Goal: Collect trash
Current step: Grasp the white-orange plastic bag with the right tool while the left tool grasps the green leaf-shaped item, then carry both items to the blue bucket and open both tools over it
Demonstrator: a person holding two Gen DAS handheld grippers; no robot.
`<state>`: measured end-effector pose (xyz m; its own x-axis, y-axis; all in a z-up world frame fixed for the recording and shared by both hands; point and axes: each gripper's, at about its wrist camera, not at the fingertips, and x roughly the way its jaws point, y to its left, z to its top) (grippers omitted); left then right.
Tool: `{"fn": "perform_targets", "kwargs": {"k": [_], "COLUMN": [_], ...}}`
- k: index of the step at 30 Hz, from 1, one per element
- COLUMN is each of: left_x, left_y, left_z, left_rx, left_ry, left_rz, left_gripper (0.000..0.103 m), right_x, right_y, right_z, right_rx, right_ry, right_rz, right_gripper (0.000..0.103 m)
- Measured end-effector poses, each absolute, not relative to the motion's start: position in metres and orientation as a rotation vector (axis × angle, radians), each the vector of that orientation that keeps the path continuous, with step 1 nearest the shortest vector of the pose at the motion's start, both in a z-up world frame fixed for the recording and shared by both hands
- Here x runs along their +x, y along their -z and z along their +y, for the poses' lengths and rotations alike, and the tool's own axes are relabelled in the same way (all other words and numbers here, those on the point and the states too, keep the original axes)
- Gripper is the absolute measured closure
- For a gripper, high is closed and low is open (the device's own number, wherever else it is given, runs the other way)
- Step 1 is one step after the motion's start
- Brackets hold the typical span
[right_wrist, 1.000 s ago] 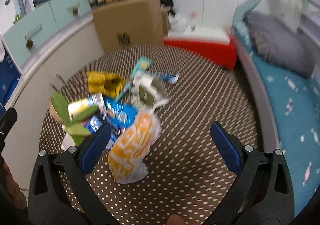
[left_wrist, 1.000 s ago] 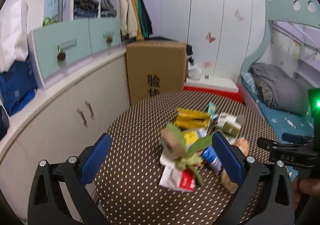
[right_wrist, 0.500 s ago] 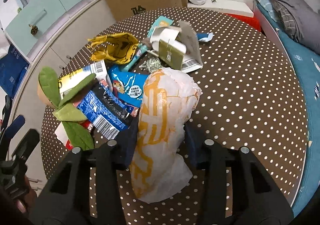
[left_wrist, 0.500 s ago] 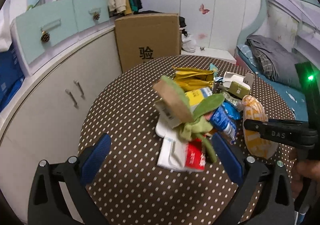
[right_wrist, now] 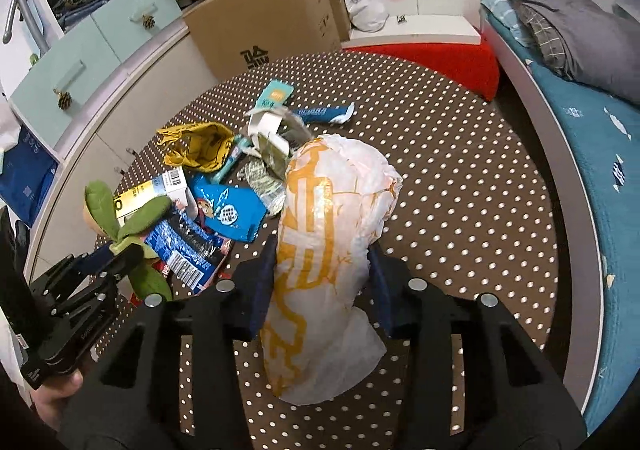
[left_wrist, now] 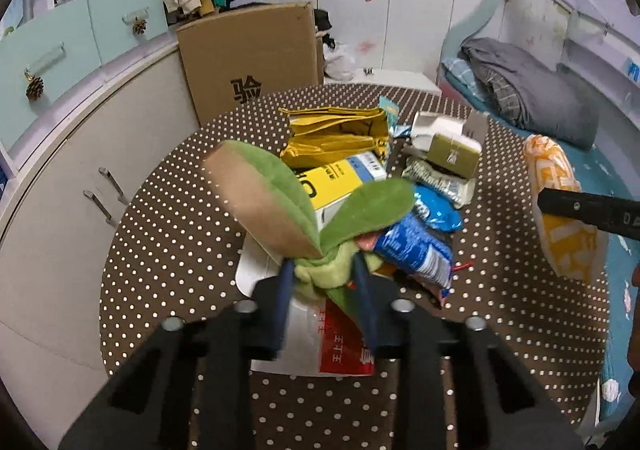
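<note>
left gripper (left_wrist: 322, 282): you have it clamped on the plush (left_wrist: 280, 206), above the table's (left_wrist: 160, 234) near-left edge.
right gripper (right_wrist: 320, 282): pinched on the bag (right_wrist: 328, 250), near edge.
risk: your thin bag may slip or tear; the plush could drag wrappers (left_wrist: 416, 254) off.

Wrappers heaped (right_wrist: 224, 210) mid-table (right_wrist: 460, 178); plush toy (left_wrist: 304, 210) at heap's left, paper bag (right_wrist: 324, 250) right, cardboard box (left_wrist: 248, 58) behind.

surface: round brown polka-dot table (right_wrist: 460, 178) | lying on it: yellow bag (right_wrist: 198, 146), blue snack packets (right_wrist: 228, 210), olive carton (left_wrist: 454, 154), white-red packet (left_wrist: 320, 346), all sitting clustered left of centre
</note>
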<state>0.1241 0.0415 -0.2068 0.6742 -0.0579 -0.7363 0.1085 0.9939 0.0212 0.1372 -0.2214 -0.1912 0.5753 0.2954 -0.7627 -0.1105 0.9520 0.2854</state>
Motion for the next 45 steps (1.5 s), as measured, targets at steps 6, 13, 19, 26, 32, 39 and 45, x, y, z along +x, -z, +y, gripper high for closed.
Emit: {"fn": "perform_targets", "kwargs": {"k": [6, 13, 19, 26, 32, 39, 45], "left_x": [0.110, 0.093, 0.089, 0.106, 0.128, 0.156, 0.177], "left_y": [0.188, 0.147, 0.106, 0.081, 0.078, 0.102, 0.135], "left_z": [0.053, 0.058, 0.039, -0.020, -0.097, -0.188, -0.256], "left_rx": [0.042, 0.038, 0.052, 0.093, 0.113, 0.146, 0.187], "left_ry": [0.091, 0.083, 0.122, 0.234, 0.383, 0.526, 0.617], "left_rz": [0.800, 0.729, 0.632, 0.569, 0.567, 0.637, 0.725], "left_gripper": [0.087, 0.087, 0.087, 0.087, 0.087, 0.087, 0.087], "right_x": [0.135, 0.129, 0.124, 0.119, 0.118, 0.133, 0.151], "right_y": [0.178, 0.148, 0.120, 0.100, 0.127, 0.228, 0.312], "right_z": [-0.233, -0.253, -0.285, -0.357, -0.436, -0.526, -0.559], "right_rx": [0.238, 0.266, 0.290, 0.336, 0.446, 0.595, 0.686], "right_ry": [-0.254, -0.272, -0.267, -0.176, -0.055, 0.096, 0.148], "right_rz": [0.890, 0.806, 0.718, 0.639, 0.660, 0.842, 0.986], "right_gripper": [0.061, 0.061, 0.061, 0.061, 0.060, 0.060, 0.059]}}
